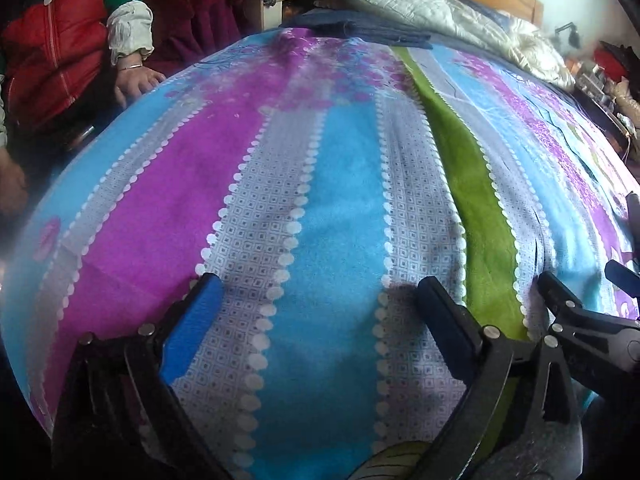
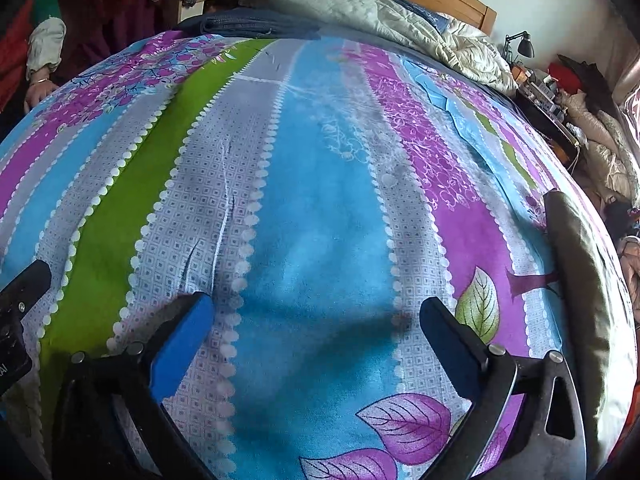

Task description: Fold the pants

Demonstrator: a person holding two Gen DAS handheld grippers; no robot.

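A folded dark blue garment (image 1: 360,30) (image 2: 248,24) lies at the far end of the bed, on the striped sheet (image 1: 328,184) (image 2: 320,208). An olive-grey length of cloth (image 2: 580,280) lies along the bed's right edge, to the right of my right gripper. My left gripper (image 1: 318,284) hovers low over the sheet, open, with nothing between its blue pads. My right gripper (image 2: 316,302) is also open and empty over the sheet. Part of the right gripper (image 1: 580,320) shows close beside the left one in the left wrist view.
A person in a red vest stands at the bed's left side with a hand (image 1: 136,80) resting on the edge. A white quilt and pillow (image 1: 420,0) (image 2: 360,0) are piled by the wooden headboard. A desk lamp (image 2: 520,46) and clutter stand at the right.
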